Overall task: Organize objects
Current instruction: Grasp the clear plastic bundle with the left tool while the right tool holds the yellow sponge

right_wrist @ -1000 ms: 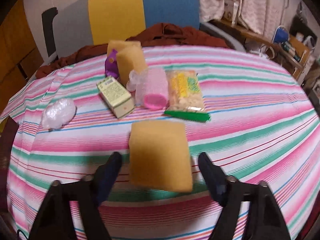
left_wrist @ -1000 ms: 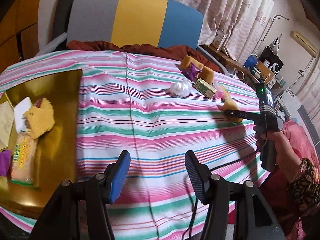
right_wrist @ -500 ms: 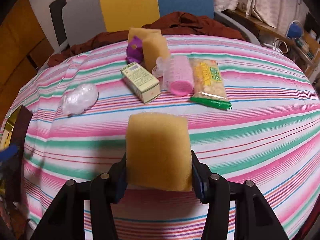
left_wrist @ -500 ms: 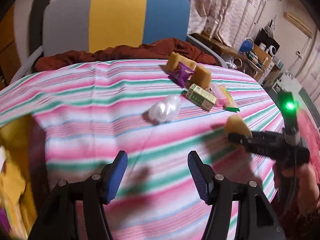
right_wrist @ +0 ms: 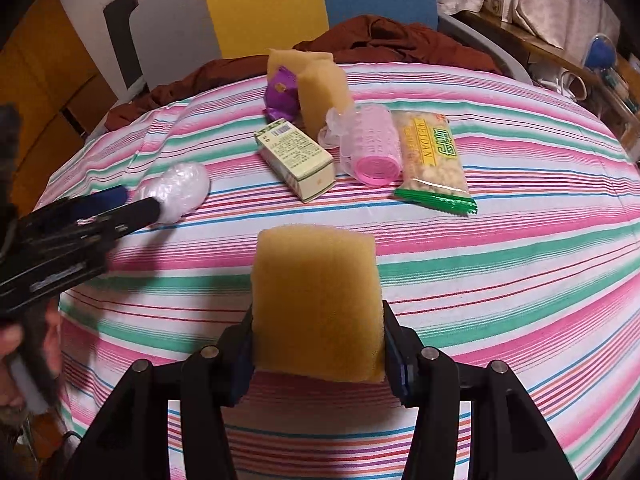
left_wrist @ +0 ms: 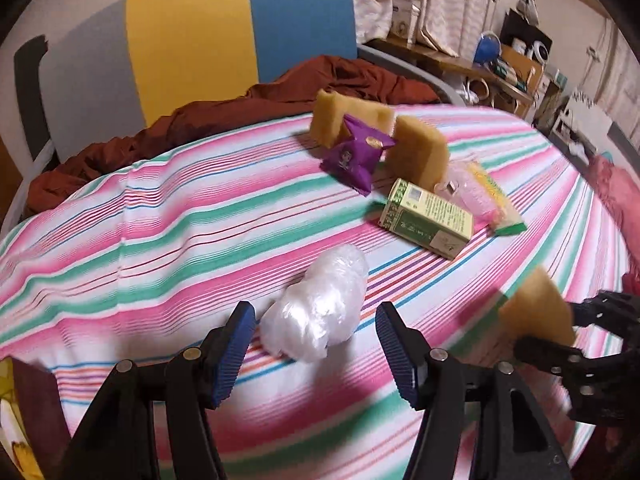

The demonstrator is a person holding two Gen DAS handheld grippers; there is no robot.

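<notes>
My right gripper [right_wrist: 318, 322] is shut on a yellow sponge [right_wrist: 316, 280] and holds it upright just above the striped tablecloth [right_wrist: 500, 264]. The left wrist view shows that sponge [left_wrist: 534, 300] at the right edge. My left gripper [left_wrist: 314, 314] stands open around the near end of a crumpled clear plastic bag [left_wrist: 320, 308]. Its blue pads [left_wrist: 236, 344] do not touch the bag. In the right wrist view the left gripper [right_wrist: 132, 202] reaches the bag [right_wrist: 180, 188] from the left.
Farther back lie a green-and-white box [left_wrist: 426, 220], a purple packet [left_wrist: 354, 154], two more sponges [left_wrist: 418, 152], a pink roller [right_wrist: 370, 144] and a snack packet [right_wrist: 434, 160]. A brown cloth [left_wrist: 280, 92] and a chair back [left_wrist: 192, 36] stand behind the table.
My left gripper swept right from the gold tray to the plastic bag and its jaws widened. My right gripper shut on the sponge that lay between its open fingers, then stayed put.
</notes>
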